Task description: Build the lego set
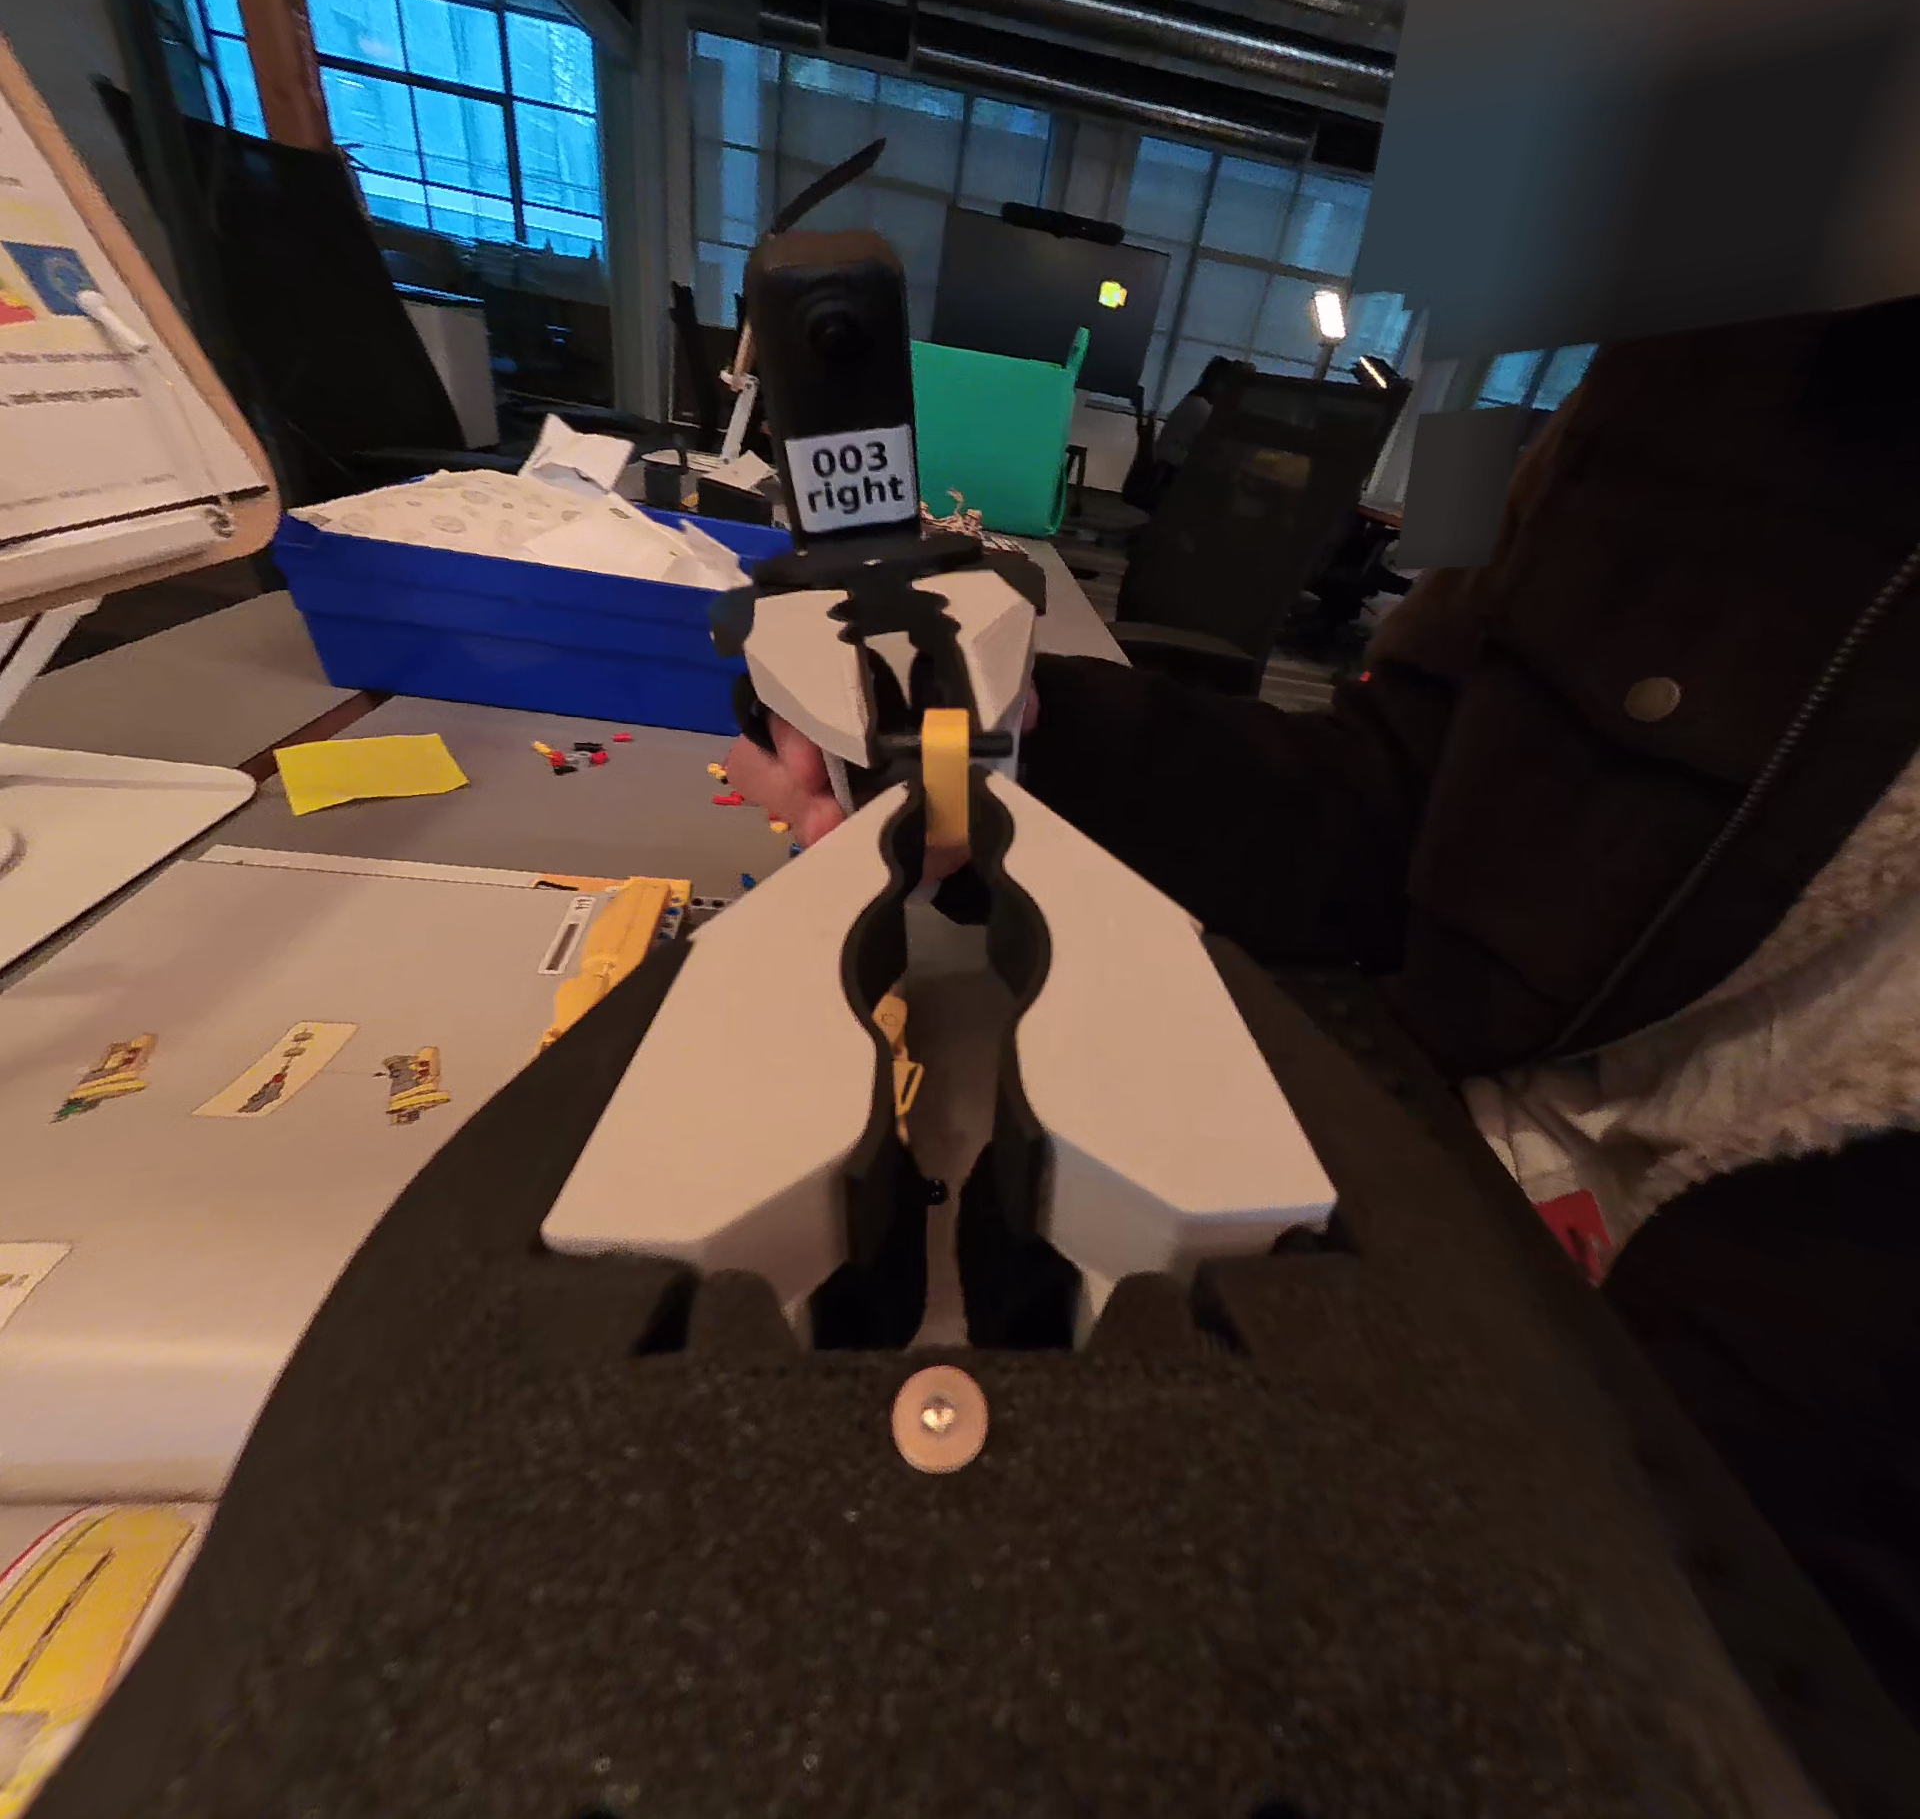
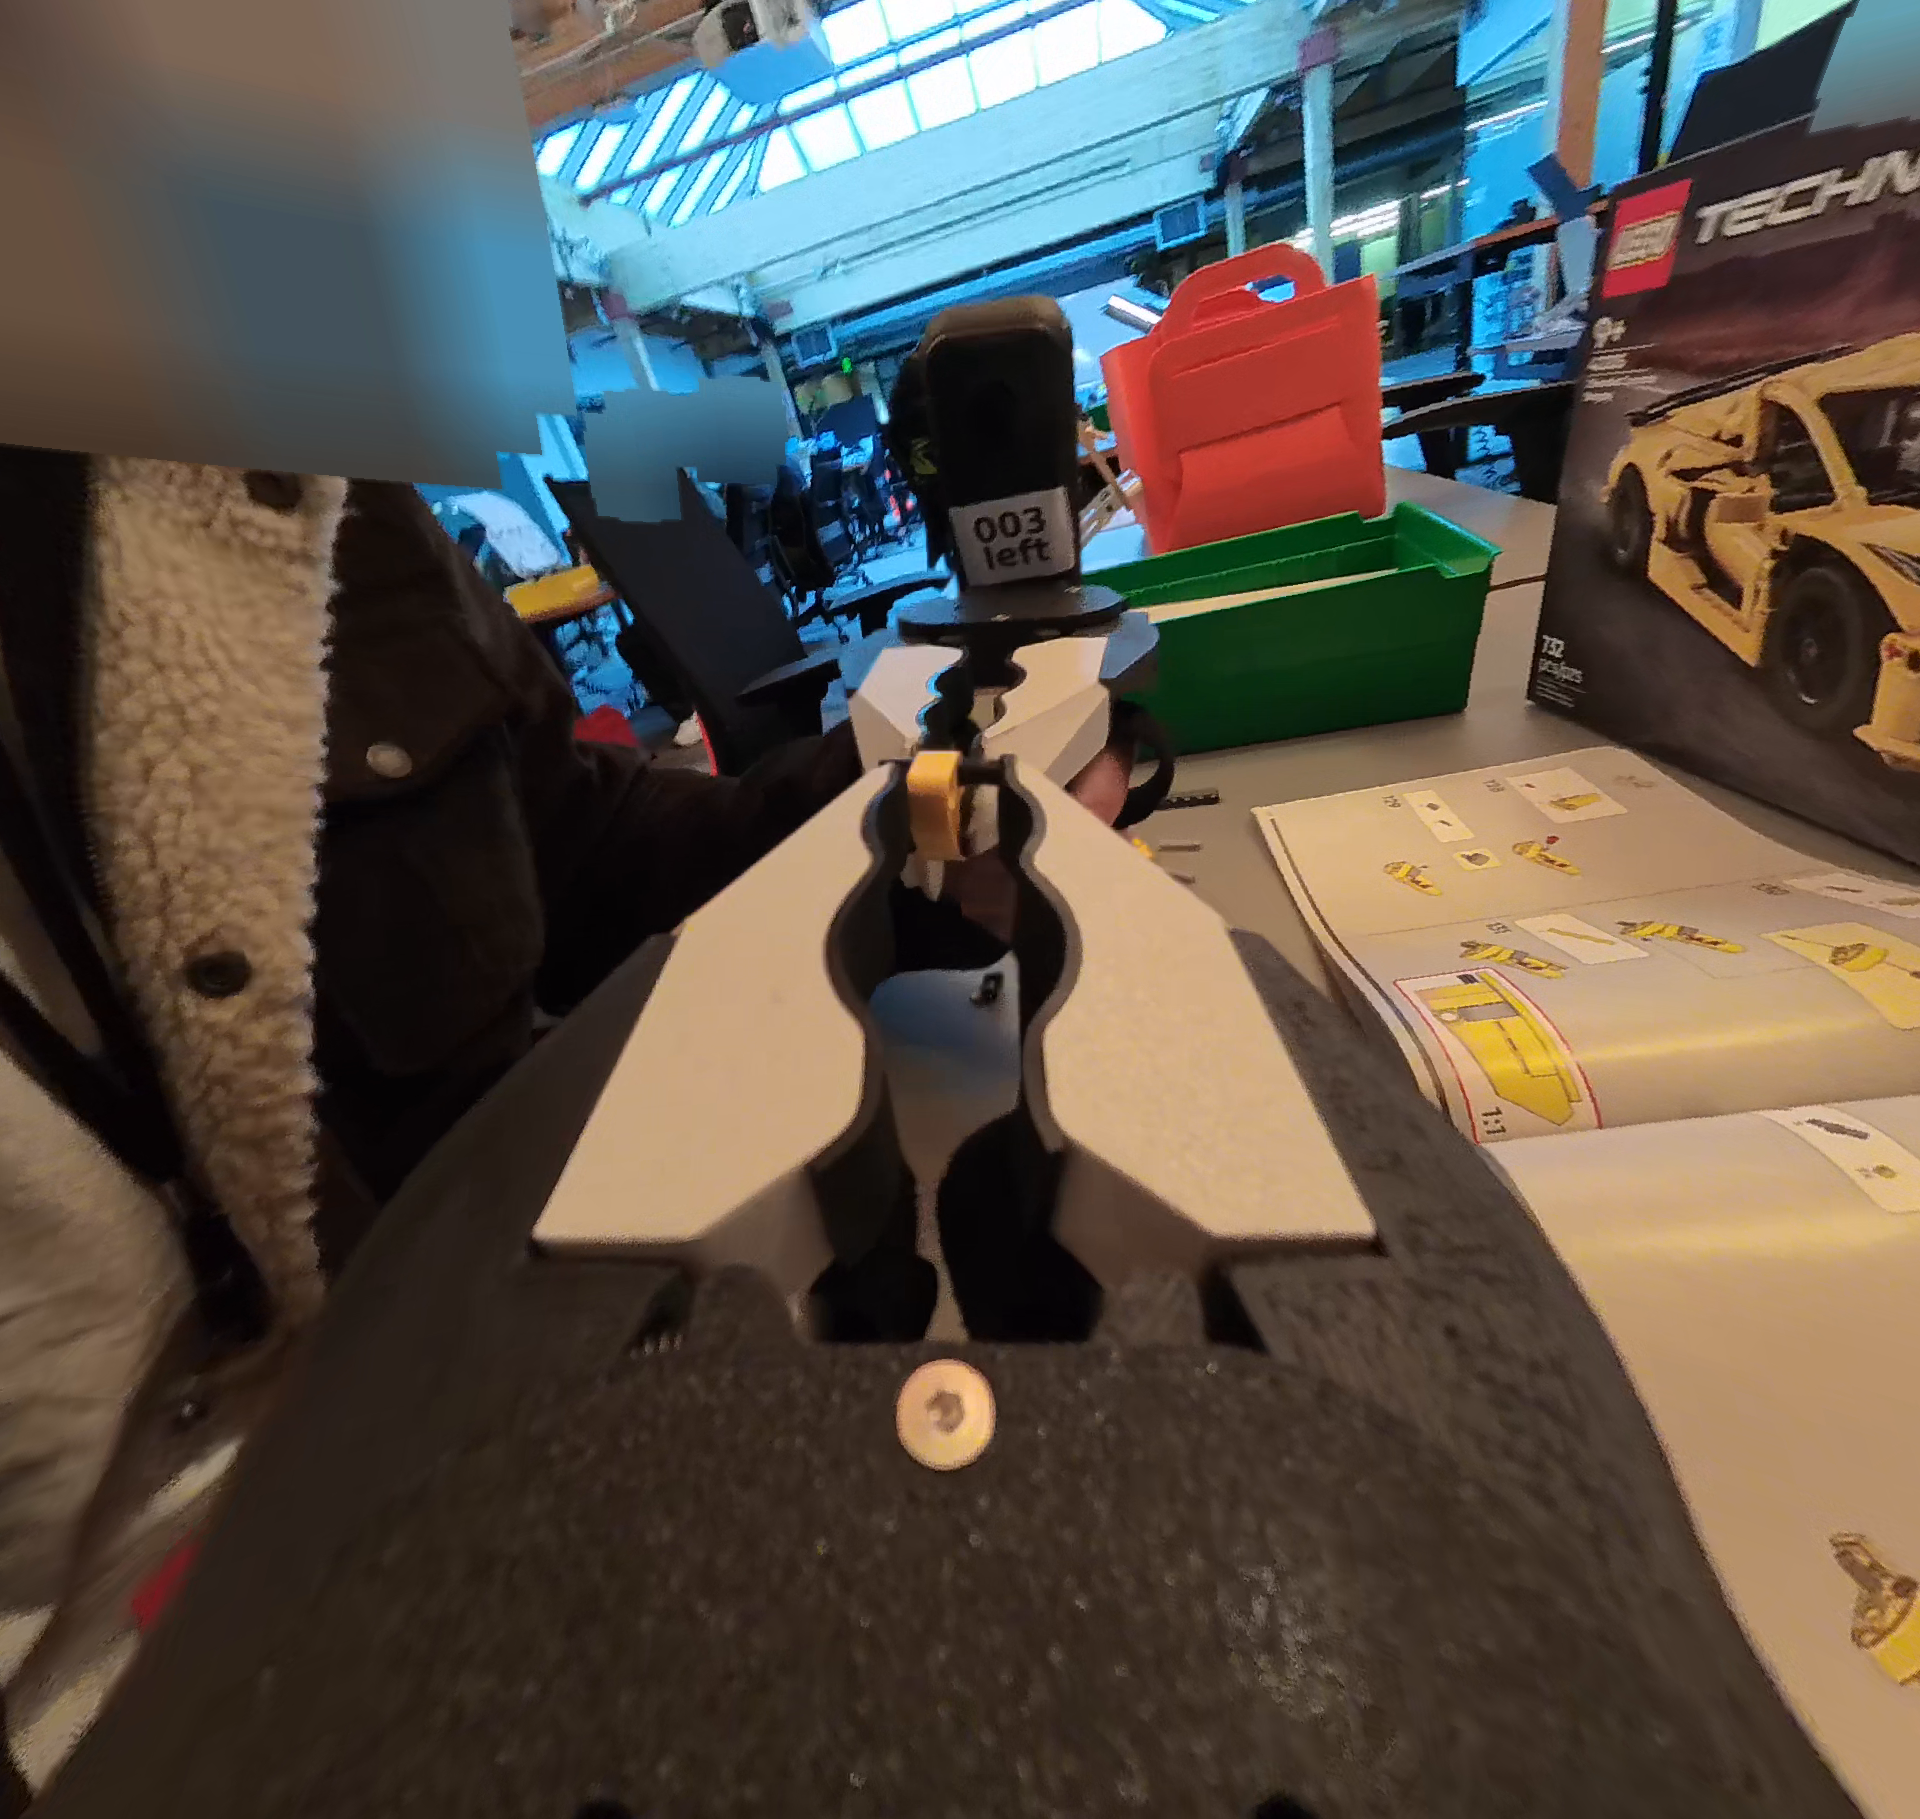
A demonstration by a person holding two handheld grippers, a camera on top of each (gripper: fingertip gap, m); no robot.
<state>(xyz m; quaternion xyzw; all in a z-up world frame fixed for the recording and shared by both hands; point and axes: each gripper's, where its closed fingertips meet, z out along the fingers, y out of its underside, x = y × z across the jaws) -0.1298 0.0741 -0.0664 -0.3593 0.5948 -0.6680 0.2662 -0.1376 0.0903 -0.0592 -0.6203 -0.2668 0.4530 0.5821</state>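
Note:
Both grippers are held above the table, tip to tip and facing each other. A small yellow lego piece (image 1: 945, 782) with a black pin (image 1: 987, 743) through it sits where their tips meet. My left gripper (image 1: 943, 819) is shut on the yellow piece from the near side. My right gripper (image 1: 923, 720) is shut on its far top end. In the right wrist view the yellow piece (image 2: 932, 803) sits between my right gripper's (image 2: 940, 782) tips, with the left gripper (image 2: 971, 730) closed just beyond it. A partly built yellow model (image 1: 623, 928) lies on the table below.
The open instruction booklet (image 1: 260, 1042) (image 2: 1558, 948) covers the table. A blue bin (image 1: 499, 626) of paper bags, a yellow sheet (image 1: 369, 772) and loose small pieces (image 1: 582, 753) lie beyond. A green bin (image 2: 1299, 647), an orange bag (image 2: 1247, 408) and the set's box (image 2: 1745, 522) stand to the right. A person's jacket (image 1: 1558, 782) is close.

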